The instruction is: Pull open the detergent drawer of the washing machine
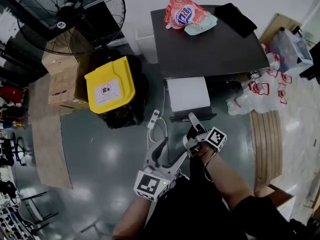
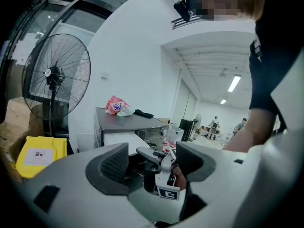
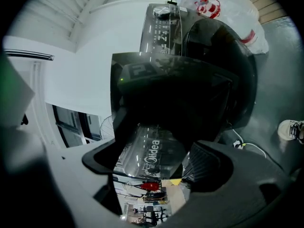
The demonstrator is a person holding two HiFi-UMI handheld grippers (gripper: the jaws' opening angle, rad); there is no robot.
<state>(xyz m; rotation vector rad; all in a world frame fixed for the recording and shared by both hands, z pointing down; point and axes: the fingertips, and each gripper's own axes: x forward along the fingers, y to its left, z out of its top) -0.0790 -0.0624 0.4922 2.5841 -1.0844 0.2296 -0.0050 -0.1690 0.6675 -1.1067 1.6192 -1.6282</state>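
White drawer (image 1: 187,94) is shown drawn out from the front of the washer (image 1: 210,49). Its glossy dark face is pinched between the jaws of the right tool (image 1: 193,120). The left tool (image 1: 163,150) is held nearby, spread, with nothing gripped.

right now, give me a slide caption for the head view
Right gripper grips the washing machine's pulled-out detergent drawer; left gripper hangs open nearby.

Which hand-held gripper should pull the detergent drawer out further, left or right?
Right. The right hand-held gripper has its jaws on both sides of the glossy front of the detergent drawer. The left hand-held gripper hangs back near the person's body, open and empty, short of the washing machine.
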